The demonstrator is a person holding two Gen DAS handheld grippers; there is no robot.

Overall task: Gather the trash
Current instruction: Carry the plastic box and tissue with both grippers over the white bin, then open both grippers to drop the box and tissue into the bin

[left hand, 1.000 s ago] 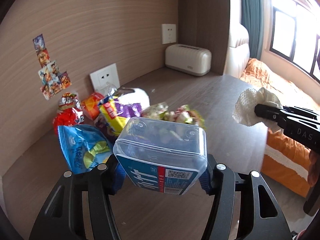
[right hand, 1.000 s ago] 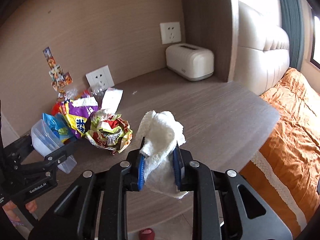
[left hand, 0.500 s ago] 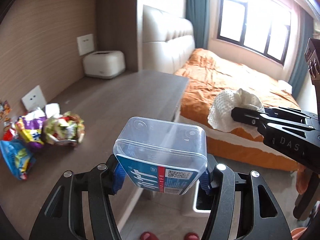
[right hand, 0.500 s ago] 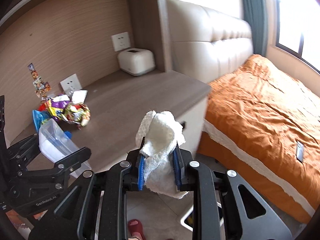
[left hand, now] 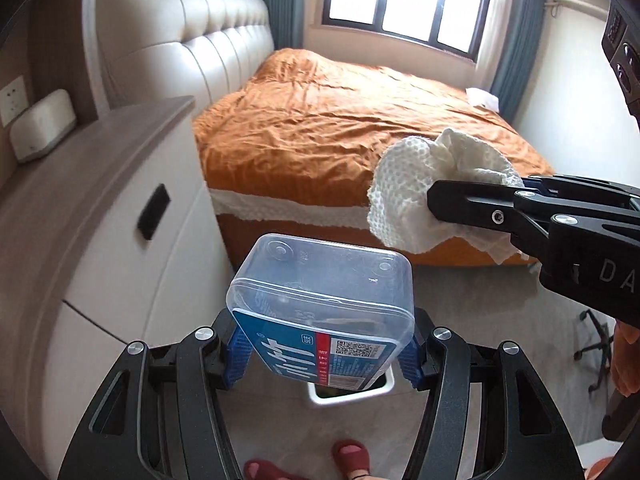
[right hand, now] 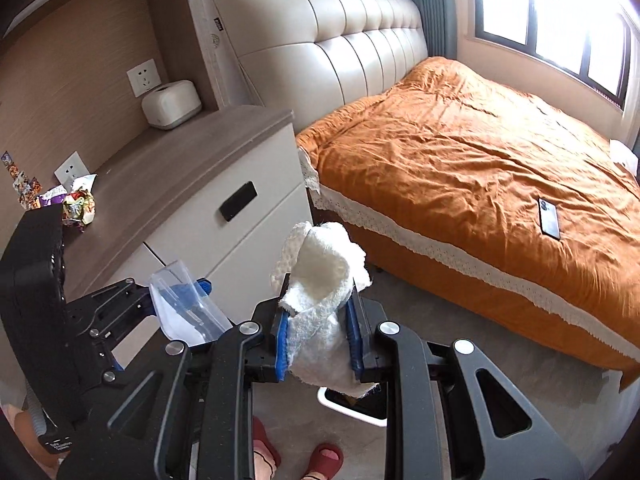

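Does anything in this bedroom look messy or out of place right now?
Yes. A heap of crumpled colourful snack wrappers litters the grey wooden cabinet top by the wall sockets, and a dark smartphone lies loose on the rumpled orange bedspread. Nothing looks spilled or broken.

Open floor (right hand: 460, 344) between cabinet (right hand: 224, 240) and bed (right hand: 480, 168); white bin (left hand: 352, 394) sits there. Person's red slippers (left hand: 352, 454) just beside it crowd the near side.

Snack wrappers (right hand: 78, 206) litter the wooden cabinet top (right hand: 168, 176).
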